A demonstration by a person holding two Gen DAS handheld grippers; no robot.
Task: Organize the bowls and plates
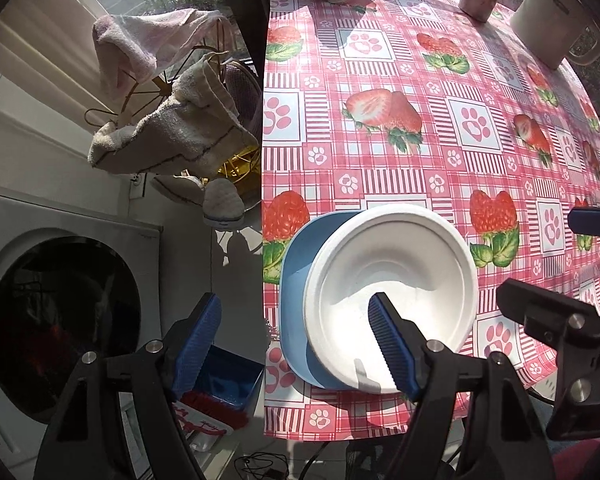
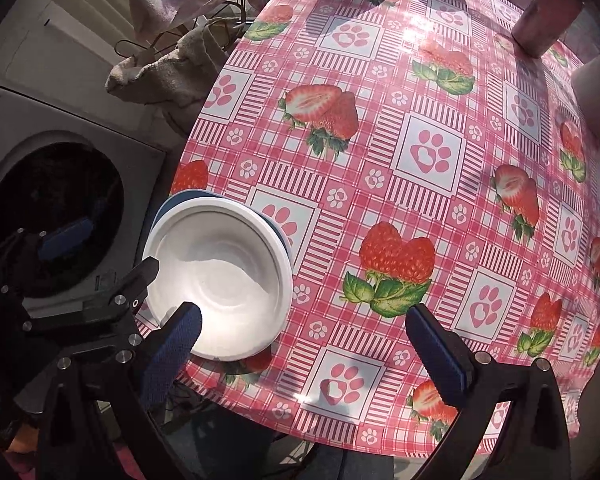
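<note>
Currently your left gripper (image 1: 296, 344) stands wide, its 2 blue pads clear of everything; one finger (image 1: 392, 344) shows in front of the white bowl (image 1: 392, 280), with no contact visible. Your right gripper (image 2: 304, 344) is spread fully, grasping nothing, over the strawberry tablecloth (image 2: 400, 160). Both point down. White bowl: clean, upright, nested on the blue plate (image 1: 296, 260), lower centre of the left view, at the table's near left edge in the right view.
</note>
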